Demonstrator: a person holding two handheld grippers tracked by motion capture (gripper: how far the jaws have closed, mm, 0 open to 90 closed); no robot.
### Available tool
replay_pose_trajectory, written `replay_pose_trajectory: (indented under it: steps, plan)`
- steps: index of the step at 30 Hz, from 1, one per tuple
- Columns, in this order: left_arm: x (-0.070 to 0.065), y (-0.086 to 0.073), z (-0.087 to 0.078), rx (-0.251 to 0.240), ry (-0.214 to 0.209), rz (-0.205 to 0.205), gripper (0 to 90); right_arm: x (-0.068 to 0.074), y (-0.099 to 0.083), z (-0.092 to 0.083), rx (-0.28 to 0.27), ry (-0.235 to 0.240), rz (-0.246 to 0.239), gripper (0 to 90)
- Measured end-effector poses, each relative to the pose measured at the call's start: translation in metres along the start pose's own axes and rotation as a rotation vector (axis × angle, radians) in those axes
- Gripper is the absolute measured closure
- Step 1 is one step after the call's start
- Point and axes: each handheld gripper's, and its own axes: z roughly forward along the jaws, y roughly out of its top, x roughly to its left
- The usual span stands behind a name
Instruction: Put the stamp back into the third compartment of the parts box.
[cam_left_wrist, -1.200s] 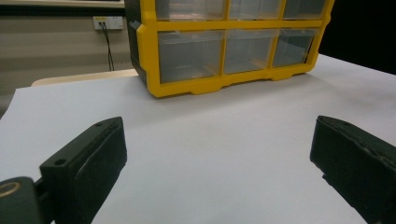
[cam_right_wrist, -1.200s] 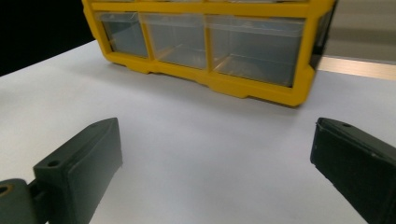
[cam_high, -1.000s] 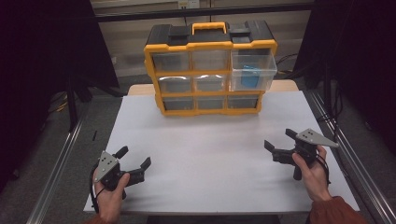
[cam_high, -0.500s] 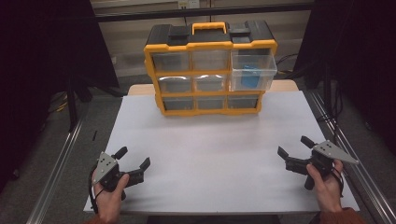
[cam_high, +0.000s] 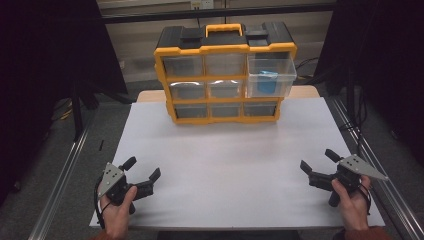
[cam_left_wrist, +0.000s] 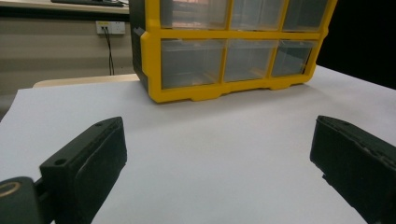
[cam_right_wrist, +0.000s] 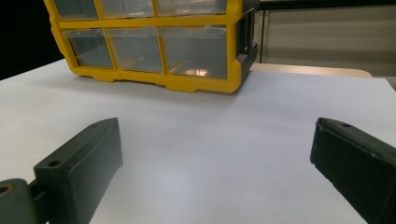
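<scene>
Yellow plastic frames the drawer organiser, a black-topped cabinet with three rows of clear drawers, and we see it standing upright on the white table sheet, well ahead of both tools. Our left gripper sits near the sheet's near left corner, held in the left hand, its jaws spread wide with nothing between them. Our right gripper sits near the right edge, held in the right hand, and its jaws likewise gape with nothing in them. From the right gripper, the one clear top-right drawer that stands pulled out lies ahead and slightly left, with a small blue object inside it. Along each gripper's own jaws we see only bare sheet between them, and the organiser's lower drawers beyond.
</scene>
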Motion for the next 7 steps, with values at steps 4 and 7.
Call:
replay_pose_trajectory:
  steps: [4, 7]
  plan:
    - [-0.0009, -0.0005, 0.0011, 0.007, 0.003, -0.001, 3.9, 0.0000, -0.0002, 0.0019, 0.003, -0.012, 0.006, 3.0]
    - [-0.0004, 0.0000, 0.0016, 0.011, 0.009, 0.001, 3.9, 0.0000, -0.0001, 0.0023, 0.008, -0.010, 0.004, 2.9]
